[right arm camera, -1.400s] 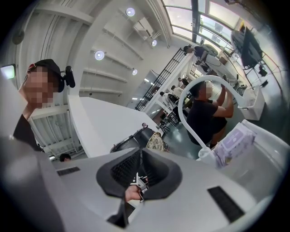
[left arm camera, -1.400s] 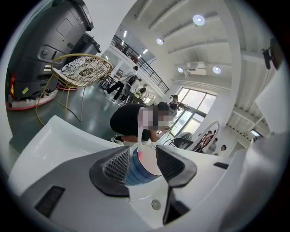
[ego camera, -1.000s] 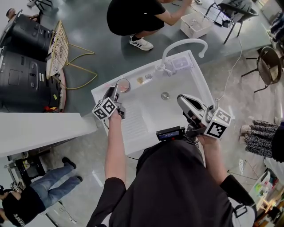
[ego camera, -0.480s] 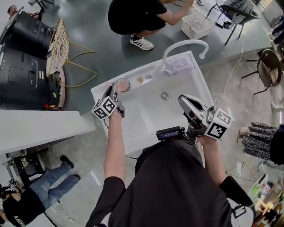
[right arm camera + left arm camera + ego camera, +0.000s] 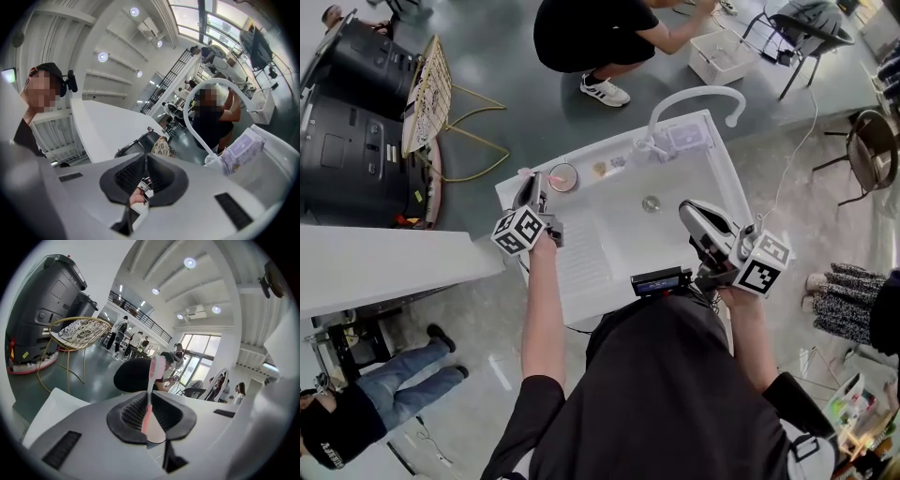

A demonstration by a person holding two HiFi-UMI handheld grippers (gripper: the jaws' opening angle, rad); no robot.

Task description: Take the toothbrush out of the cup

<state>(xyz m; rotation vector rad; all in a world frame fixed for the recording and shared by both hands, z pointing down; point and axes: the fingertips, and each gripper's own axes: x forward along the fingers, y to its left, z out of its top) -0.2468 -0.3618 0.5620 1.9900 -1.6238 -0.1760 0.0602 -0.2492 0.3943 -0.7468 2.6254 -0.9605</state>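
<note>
The pink toothbrush (image 5: 151,390) stands upright between the black pads of my left gripper (image 5: 149,416), bristles on top. The jaws are closing on its handle and the pads press on it. In the head view the left gripper (image 5: 529,190) hovers just left of the small pinkish cup (image 5: 563,177) on the sink's back ledge, with the toothbrush (image 5: 525,172) clear of the cup. My right gripper (image 5: 688,210) hangs over the right side of the white sink (image 5: 609,239). It is shut with nothing in it (image 5: 145,171).
A white curved faucet (image 5: 696,93) and a pack of wipes (image 5: 685,137) stand at the sink's far end; the drain (image 5: 651,202) lies mid-basin. A person (image 5: 591,33) crouches beyond the sink. A wire chair (image 5: 427,98) and a black machine (image 5: 342,103) stand to the left.
My left gripper has closed on the toothbrush and lifted it out of the cup, ending up a little left of it. The right gripper has stayed where it was.
</note>
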